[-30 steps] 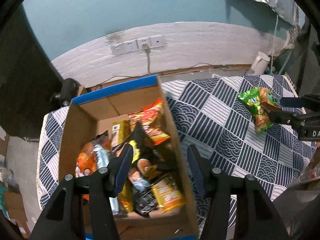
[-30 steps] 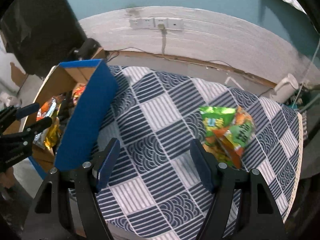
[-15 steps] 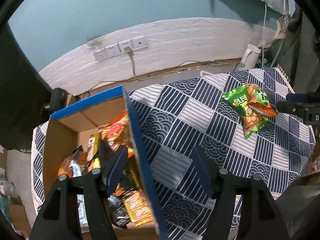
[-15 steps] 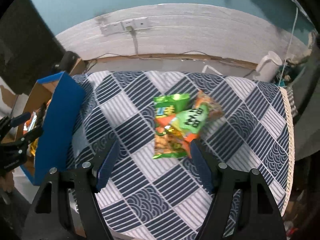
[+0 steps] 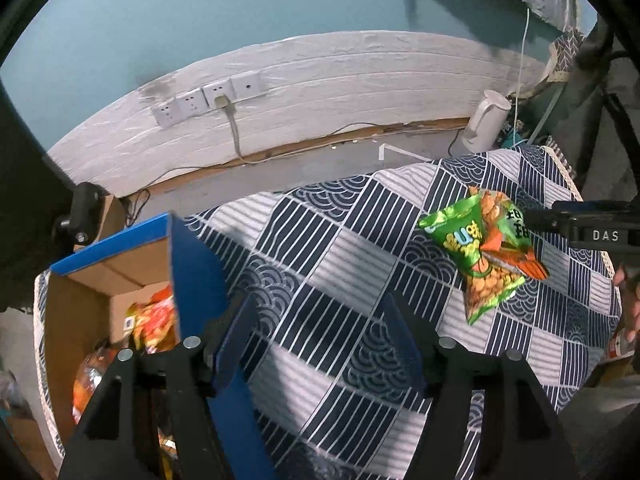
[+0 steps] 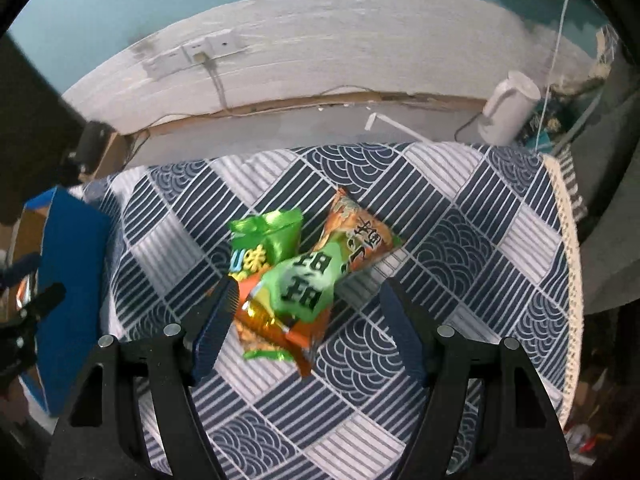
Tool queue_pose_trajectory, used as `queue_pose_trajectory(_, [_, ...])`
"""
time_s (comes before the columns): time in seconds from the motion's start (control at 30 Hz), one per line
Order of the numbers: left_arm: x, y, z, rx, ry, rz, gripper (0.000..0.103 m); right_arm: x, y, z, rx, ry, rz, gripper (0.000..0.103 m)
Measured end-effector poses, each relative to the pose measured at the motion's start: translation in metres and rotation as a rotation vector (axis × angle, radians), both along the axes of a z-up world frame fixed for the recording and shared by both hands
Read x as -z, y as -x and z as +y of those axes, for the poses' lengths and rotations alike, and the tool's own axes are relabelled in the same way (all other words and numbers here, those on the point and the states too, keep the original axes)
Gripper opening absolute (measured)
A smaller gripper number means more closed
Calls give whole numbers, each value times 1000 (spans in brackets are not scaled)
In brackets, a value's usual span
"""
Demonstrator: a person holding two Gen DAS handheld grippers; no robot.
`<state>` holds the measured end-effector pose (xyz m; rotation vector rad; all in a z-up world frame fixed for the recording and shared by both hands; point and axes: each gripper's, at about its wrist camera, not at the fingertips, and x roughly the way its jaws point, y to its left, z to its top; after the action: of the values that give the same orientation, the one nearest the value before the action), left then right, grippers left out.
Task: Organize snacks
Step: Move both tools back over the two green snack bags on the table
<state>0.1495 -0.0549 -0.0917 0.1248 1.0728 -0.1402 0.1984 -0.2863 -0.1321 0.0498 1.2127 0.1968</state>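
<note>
The snack packets (image 6: 304,276) lie in a small overlapping heap on the patterned cloth (image 6: 460,240) that covers the desk, well apart from the blue-edged cardboard box (image 5: 132,264) at its left end, where more packets already sit. The right tool (image 6: 308,320) hangs over the heap with its jaws wide and nothing pinched; the lower part of the heap lies between the pads, but they do not press on it. The left tool (image 5: 320,340) is also open and empty above bare cloth just beside the box wall, its jaws having just been opening. The step in hand looks like a pick-up of one packet by the right tool. To do it well, I would come straight down over the topmost green and orange packet, close on its puffed middle rather than a thin sealed edge, and lift slowly so the packet beneath does not drag along. The bags are slick and air-filled, so a gentle squeeze should serve. Readable writing: a large "U" on the green packet, bold Chinese characters on the top one which I cannot make out, and "DAS" on the right tool's body in the left view.
</note>
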Motion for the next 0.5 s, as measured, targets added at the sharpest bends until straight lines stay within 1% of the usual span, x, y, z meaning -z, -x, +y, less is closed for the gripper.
queue_pose_trajectory(0.33, [25,-25,-15,-8,26,55,68,34,-25,-13,117,-76,80,73])
queue_pose_trajectory(0.5, [33,-28,-20,0,23,75,68,52,-27,-13,124,-87,118,73])
